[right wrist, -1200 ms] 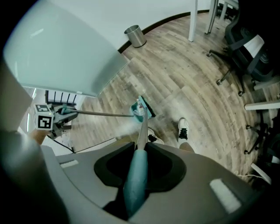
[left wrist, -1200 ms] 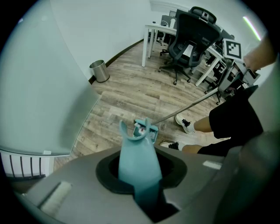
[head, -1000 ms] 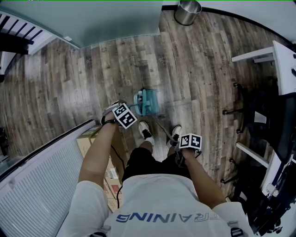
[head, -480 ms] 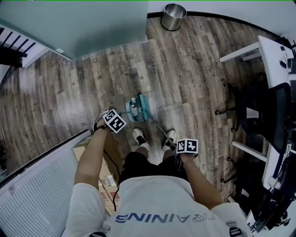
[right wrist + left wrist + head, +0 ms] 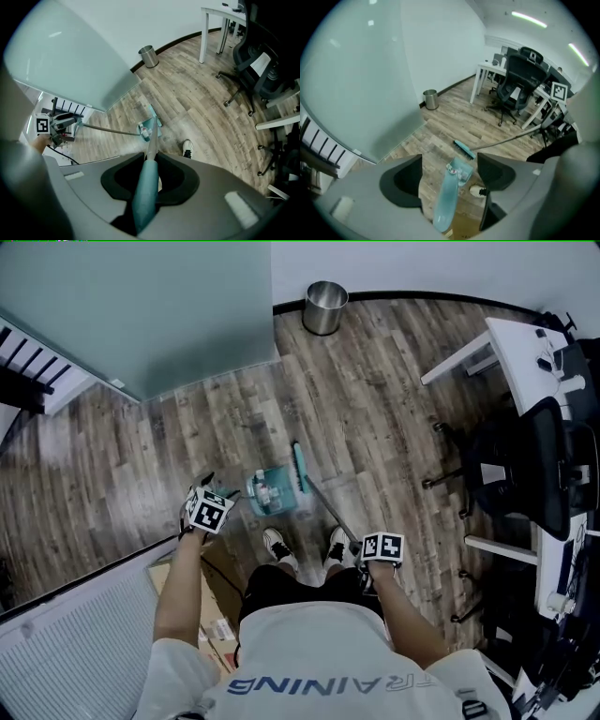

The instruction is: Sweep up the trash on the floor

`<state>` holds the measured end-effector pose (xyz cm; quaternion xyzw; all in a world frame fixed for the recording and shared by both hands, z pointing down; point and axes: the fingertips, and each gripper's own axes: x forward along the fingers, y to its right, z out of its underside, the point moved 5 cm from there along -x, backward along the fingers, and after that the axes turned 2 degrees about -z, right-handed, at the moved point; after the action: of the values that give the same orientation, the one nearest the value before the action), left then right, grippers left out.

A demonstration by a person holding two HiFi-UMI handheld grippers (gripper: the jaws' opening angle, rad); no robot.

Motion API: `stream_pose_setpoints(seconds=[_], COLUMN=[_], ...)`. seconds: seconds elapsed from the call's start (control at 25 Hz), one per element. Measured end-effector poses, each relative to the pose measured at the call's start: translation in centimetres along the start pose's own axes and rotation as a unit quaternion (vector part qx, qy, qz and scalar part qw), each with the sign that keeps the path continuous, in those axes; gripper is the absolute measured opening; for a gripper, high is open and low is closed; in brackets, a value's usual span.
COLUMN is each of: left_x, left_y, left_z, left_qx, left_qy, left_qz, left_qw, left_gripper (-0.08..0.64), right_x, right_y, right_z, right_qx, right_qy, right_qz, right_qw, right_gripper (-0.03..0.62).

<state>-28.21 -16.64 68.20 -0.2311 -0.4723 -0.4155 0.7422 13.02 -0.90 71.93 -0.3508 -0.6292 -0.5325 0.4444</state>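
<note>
A teal dustpan (image 5: 272,491) with small bits of trash in it rests on the wood floor in front of the person's shoes. Its long teal handle (image 5: 445,206) stands between the jaws of my left gripper (image 5: 449,161). Those jaws are opening and stand wide, with neither pad touching the handle. The teal broom head (image 5: 300,470) lies on the floor just beyond the pan. The broom's handle (image 5: 145,197) runs up into my right gripper (image 5: 150,161), which is shut on its teal grip. In the head view the left gripper (image 5: 206,512) is left of the pan and the right gripper (image 5: 382,547) is right of the shoes.
A metal bin (image 5: 324,294) stands by the far wall. An office chair (image 5: 525,470) and a white desk (image 5: 511,343) fill the right side. A cardboard box (image 5: 220,587) and a white slatted panel (image 5: 75,643) sit close at the lower left, and a glass wall (image 5: 141,306) closes the upper left.
My left gripper has drawn away to the left of the dustpan. The broom head now shows beyond the pan, and the right gripper has shifted a little with the handle.
</note>
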Motion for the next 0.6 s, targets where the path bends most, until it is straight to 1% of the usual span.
stream_pose_setpoints(seconds=[0.08,0.16,0.24,0.28,0.36,0.44,0.56,0.6], left_x=[-1.9,-3.8,-6.3,-7.8,-10.9,-14.3,-19.4,-20.9], left_y=[0.0,0.2,0.7,1.0,1.6,2.6,4.1,4.6], left_z=[-1.5,-3.0,-5.0,-6.3,-8.8,-11.3,-14.6,-15.6], left_qx=[-0.024,-0.045,-0.074,-0.09,-0.116,-0.132,-0.142,-0.139], left_qy=[0.045,0.089,0.141,0.171,0.232,0.293,0.377,0.398], left_qz=[-0.016,-0.031,-0.042,-0.044,-0.047,-0.052,-0.058,-0.06], left_qw=[0.9986,0.9945,0.9863,0.9802,0.9646,0.9455,0.9137,0.9049], left_gripper=[0.373,0.373,0.361,0.354,0.338,0.295,0.211,0.187], right_x=[-0.8,-1.6,-2.4,-2.7,-3.5,-4.4,-5.6,-6.1], right_y=[0.3,0.6,0.9,0.9,0.9,0.9,0.7,0.6], right_z=[-0.5,-1.0,-1.5,-1.8,-2.3,-2.9,-4.4,-4.9], right_qx=[0.0,-0.003,-0.005,-0.006,-0.011,-0.022,-0.042,-0.048], right_qy=[0.012,0.023,0.032,0.037,0.047,0.058,0.078,0.085], right_qz=[-0.002,-0.002,-0.002,-0.002,0.001,0.007,0.015,0.016], right_qw=[1.0,1.0,0.999,0.999,0.999,0.998,0.996,0.995], right_gripper=[0.109,0.109,0.109,0.109,0.109,0.109,0.109,0.109])
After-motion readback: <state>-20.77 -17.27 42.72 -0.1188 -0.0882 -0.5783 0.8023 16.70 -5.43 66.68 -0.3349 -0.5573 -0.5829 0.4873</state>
